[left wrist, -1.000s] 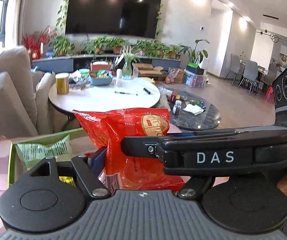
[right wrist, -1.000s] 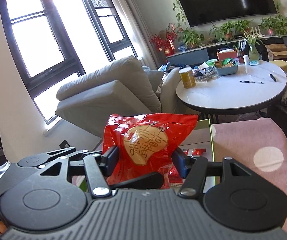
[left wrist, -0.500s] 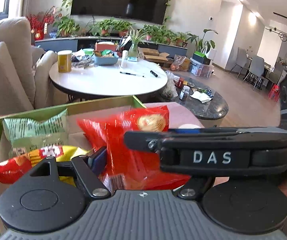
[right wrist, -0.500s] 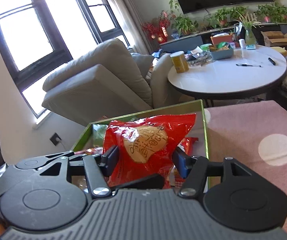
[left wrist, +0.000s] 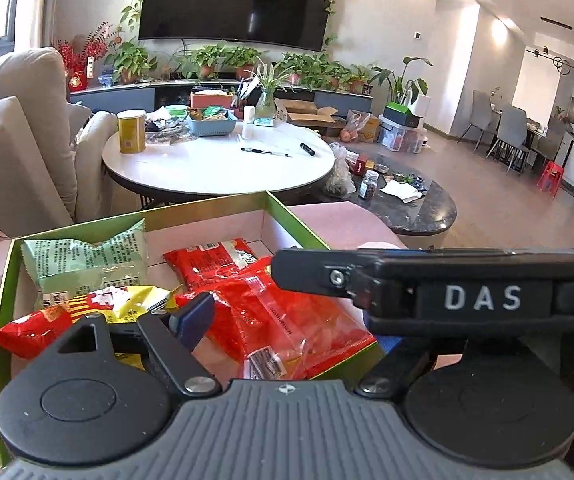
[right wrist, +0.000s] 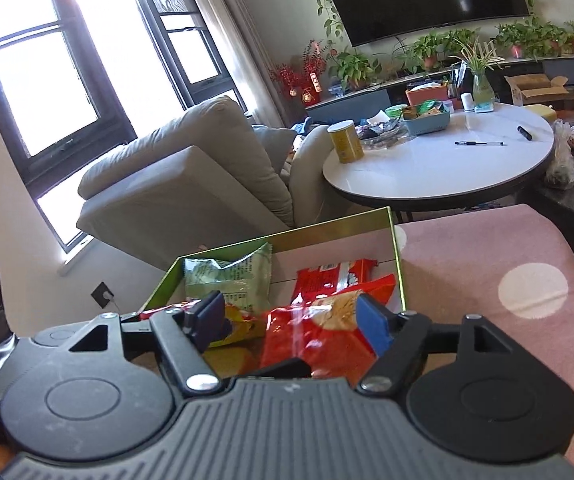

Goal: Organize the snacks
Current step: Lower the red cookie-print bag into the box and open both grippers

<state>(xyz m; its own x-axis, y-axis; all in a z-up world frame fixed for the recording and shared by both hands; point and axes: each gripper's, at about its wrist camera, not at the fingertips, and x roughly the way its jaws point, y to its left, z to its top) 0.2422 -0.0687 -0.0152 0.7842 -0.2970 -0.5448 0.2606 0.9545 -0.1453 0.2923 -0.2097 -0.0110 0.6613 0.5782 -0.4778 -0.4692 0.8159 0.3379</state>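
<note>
A green-rimmed box (left wrist: 283,205) (right wrist: 397,248) holds several snack packs: a pale green one (left wrist: 87,258) (right wrist: 231,280), a yellow-red one (left wrist: 123,298), a red flat pack (left wrist: 211,256) (right wrist: 335,274). A red transparent snack bag (left wrist: 283,320) (right wrist: 319,336) lies in the box near its front right. My right gripper (right wrist: 291,316) is open around that bag, its blue right pad (right wrist: 371,320) touching it. My left gripper (left wrist: 287,320) is open above the box; the right gripper's finger (left wrist: 407,280) crosses its view.
The box sits on a pink polka-dot cloth (right wrist: 487,272). Behind stand a beige armchair (right wrist: 191,184), a round white table (left wrist: 219,160) with a yellow can, pens and a blue basket, and a dark low table (left wrist: 407,204).
The right gripper lowered the red bag into the box and opened; the bag now lies flat. Both views dropped closer over the box.
</note>
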